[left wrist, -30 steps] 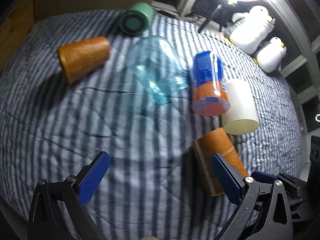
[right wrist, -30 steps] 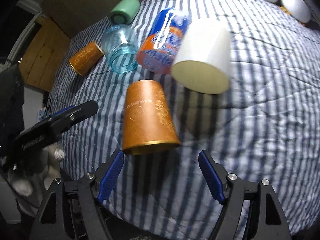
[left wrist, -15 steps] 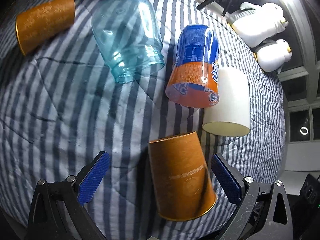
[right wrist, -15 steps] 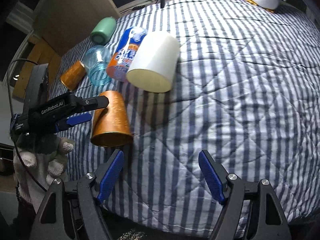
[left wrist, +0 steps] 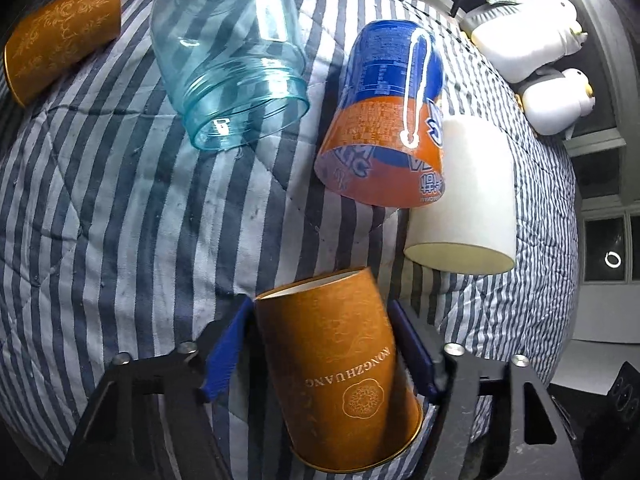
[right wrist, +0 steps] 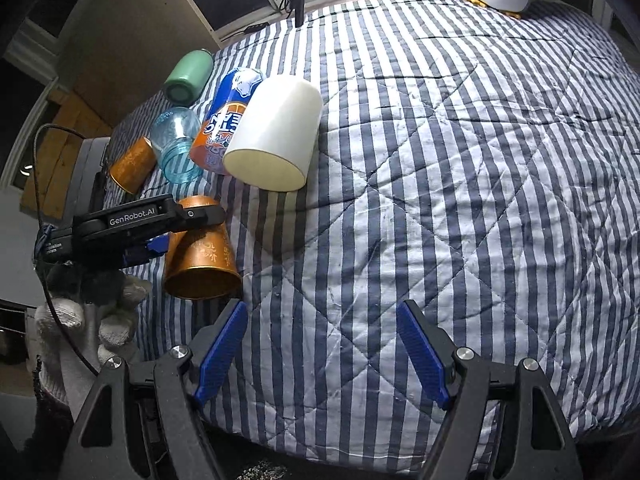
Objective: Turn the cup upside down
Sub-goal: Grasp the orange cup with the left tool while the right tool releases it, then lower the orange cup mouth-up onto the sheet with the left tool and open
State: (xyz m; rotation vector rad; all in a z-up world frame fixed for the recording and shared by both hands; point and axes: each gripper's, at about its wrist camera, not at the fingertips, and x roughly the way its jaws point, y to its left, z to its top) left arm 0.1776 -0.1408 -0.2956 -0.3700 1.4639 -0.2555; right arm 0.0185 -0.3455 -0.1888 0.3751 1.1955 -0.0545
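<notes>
Left wrist view: the left gripper (left wrist: 320,348) clamps an orange paper cup (left wrist: 340,372) between its blue pads (left wrist: 226,350), one pad on each side of the cup wall. The cup lies tilted on the striped quilt (left wrist: 100,220), its closed base pointing away from the camera and its open mouth toward it. Just beyond sit a white cup (left wrist: 464,200), a blue-and-orange cup (left wrist: 384,120), a clear blue jar (left wrist: 232,60) and a second orange cup (left wrist: 60,32), all on their sides or leaning. Two plush penguins (left wrist: 536,52) rest at the far edge. The grasp looks made, so the step in hand is the flip itself; the next move calls for a lift and a wrist roll until the mouth faces down on the quilt, clear of the white cup close by.

Right wrist view: the right gripper (right wrist: 320,352) hangs with its jaws wide apart and nothing between them, well apart from the cups. This view alone shows the left gripper from outside, the gloved hand (right wrist: 80,320) holding it, the cup's gold-rimmed mouth resting low on the quilt, and a green cup (right wrist: 188,76) lying behind the row. It hides the far pad, so only the left view confirms a two-sided grip.
</notes>
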